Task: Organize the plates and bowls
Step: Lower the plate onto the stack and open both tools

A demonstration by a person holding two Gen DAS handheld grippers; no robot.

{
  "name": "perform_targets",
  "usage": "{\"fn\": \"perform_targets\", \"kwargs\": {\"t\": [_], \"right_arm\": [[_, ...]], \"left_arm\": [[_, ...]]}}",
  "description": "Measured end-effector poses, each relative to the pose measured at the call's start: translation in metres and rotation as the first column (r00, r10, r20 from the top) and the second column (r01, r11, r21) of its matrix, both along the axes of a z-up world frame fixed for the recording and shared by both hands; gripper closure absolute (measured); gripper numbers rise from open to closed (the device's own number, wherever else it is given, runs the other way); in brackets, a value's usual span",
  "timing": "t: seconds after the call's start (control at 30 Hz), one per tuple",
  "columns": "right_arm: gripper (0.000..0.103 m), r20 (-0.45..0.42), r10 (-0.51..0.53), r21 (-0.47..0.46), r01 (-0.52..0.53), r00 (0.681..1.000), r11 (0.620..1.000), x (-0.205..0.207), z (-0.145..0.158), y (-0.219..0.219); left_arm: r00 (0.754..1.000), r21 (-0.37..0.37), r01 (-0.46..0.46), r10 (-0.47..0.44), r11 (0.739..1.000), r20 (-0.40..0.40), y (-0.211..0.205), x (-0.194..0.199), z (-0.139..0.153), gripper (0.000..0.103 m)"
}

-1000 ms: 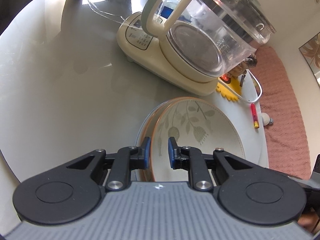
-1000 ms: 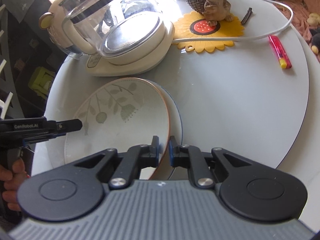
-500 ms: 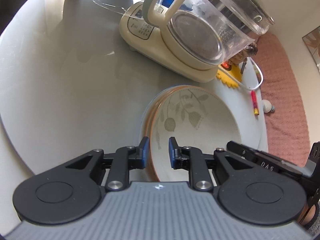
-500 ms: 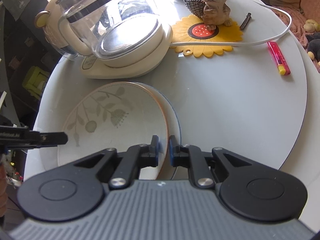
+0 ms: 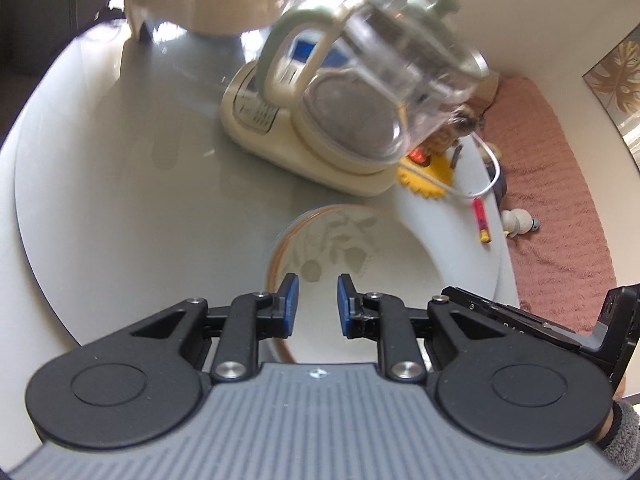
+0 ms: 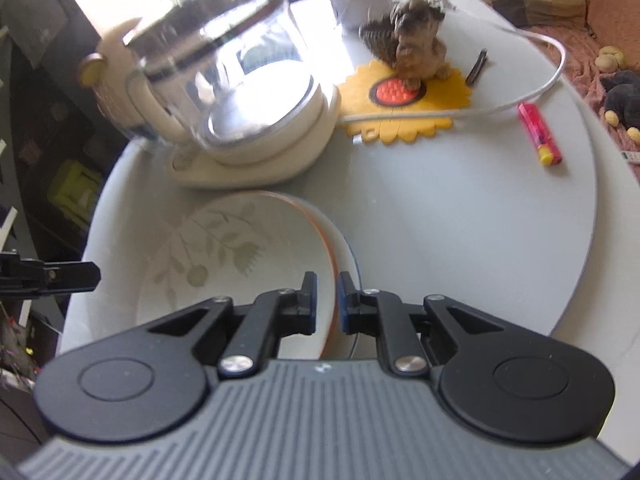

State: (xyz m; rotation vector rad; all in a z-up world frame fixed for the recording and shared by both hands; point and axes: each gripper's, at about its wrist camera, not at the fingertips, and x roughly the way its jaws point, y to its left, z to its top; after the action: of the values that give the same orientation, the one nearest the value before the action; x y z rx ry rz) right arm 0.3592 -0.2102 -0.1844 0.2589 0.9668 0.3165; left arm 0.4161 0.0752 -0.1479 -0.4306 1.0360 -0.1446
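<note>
A cream plate with a leaf pattern and an orange rim (image 5: 360, 280) (image 6: 240, 280) lies on a second plate with a blue rim (image 6: 349, 256), on the round grey table (image 6: 460, 220). My right gripper (image 6: 326, 304) is shut on the near right rim of the leaf plate, with the orange edge between its pads. My left gripper (image 5: 316, 304) hangs above the plate's left side. Its blue pads stand a little apart with nothing between them, and the plate's inside shows through the gap. The left gripper's tip (image 6: 52, 276) shows at the left edge of the right wrist view.
A glass kettle on a cream base (image 5: 360, 112) (image 6: 240, 92) stands just behind the plates. Further right are a yellow sunflower mat (image 6: 404, 112) with a dog figurine (image 6: 416, 44), a white cable (image 6: 552, 76) and a red lighter (image 6: 540, 136). A pink sofa (image 5: 552, 200) lies beyond the table.
My left gripper has risen off the plate's left rim, which was between its pads, and the plate now looks smaller below it. The right gripper keeps its grip and has hardly moved.
</note>
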Motion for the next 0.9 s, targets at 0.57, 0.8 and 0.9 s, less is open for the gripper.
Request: {"fn": "perform_targets", "kwargs": {"t": [0.57, 0.8, 0.9], "right_arm": [[0.089, 0.234, 0.028, 0.017, -0.033, 0.972, 0.999, -0.070, 0.117, -0.009], [0.089, 0.291, -0.007, 0.015, 0.003, 0.957, 1.000, -0.112, 0.160, 0.001], [0.089, 0.287, -0.033, 0.034, 0.024, 0.957, 0.999, -0.131, 0.168, 0.002]], "left_arm": [[0.965, 0.107, 0.058, -0.083, 0.993, 0.250, -0.064, -0.077, 0.121, 0.080], [0.944, 0.089, 0.083, -0.107, 0.993, 0.312, -0.047, -0.116, 0.152, 0.080], [0.942, 0.067, 0.076, -0.093, 0.995, 0.321, -0.037, -0.133, 0.156, 0.080]]}}
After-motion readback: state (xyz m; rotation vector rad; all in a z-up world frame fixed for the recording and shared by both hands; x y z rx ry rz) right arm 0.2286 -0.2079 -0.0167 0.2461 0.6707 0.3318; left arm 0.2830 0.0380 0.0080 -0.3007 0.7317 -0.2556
